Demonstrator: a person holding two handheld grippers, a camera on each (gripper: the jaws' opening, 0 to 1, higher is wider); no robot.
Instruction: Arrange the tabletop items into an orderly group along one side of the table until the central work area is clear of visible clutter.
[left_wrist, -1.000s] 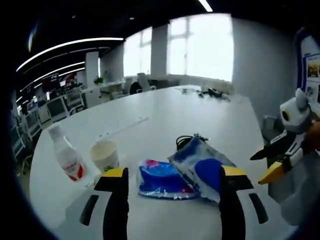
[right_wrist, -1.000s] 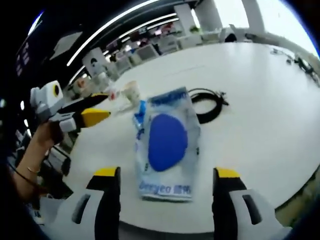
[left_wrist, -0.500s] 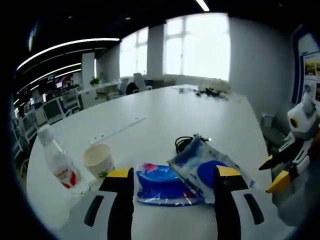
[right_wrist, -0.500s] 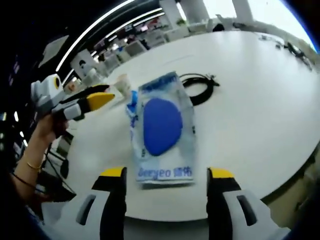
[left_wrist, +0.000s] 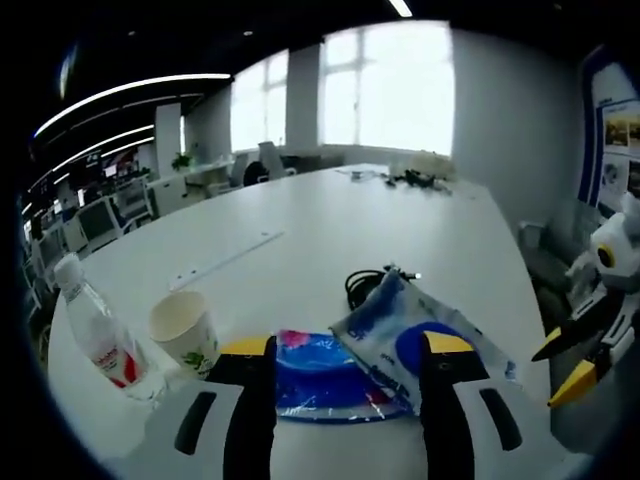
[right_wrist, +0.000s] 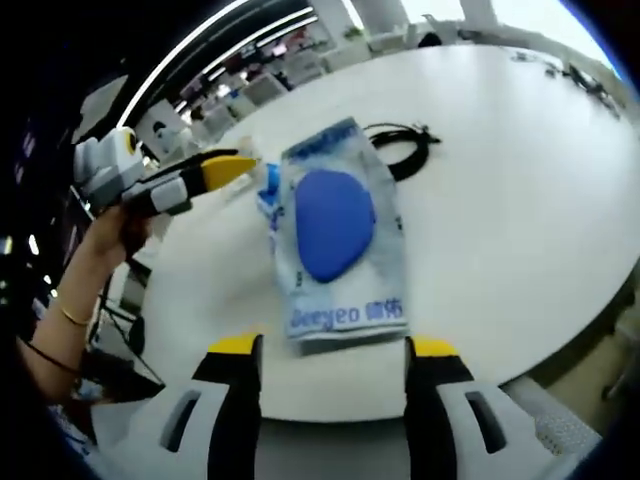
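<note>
White counter (left_wrist: 330, 225) | left tongs (left_wrist: 338, 352) wide over blue pack (left_wrist: 325, 375) | right tongs (right_wrist: 325, 350) wide by mask bag (right_wrist: 335, 235) | cup (left_wrist: 185, 330) beside bottle (left_wrist: 95, 330)

A long white table (left_wrist: 330, 215) carries it all. Near its edge stands a clear water bottle (left_wrist: 97, 333) with a red label, a paper cup (left_wrist: 185, 331) just beside it. Next along lies a blue packet (left_wrist: 325, 373), flat, overlapped by a clear pouch (right_wrist: 337, 235) holding something blue. Behind the pouch sits a coiled black cable (right_wrist: 402, 148). Far end: small dark clutter (left_wrist: 415, 178), perhaps more cables.
</note>
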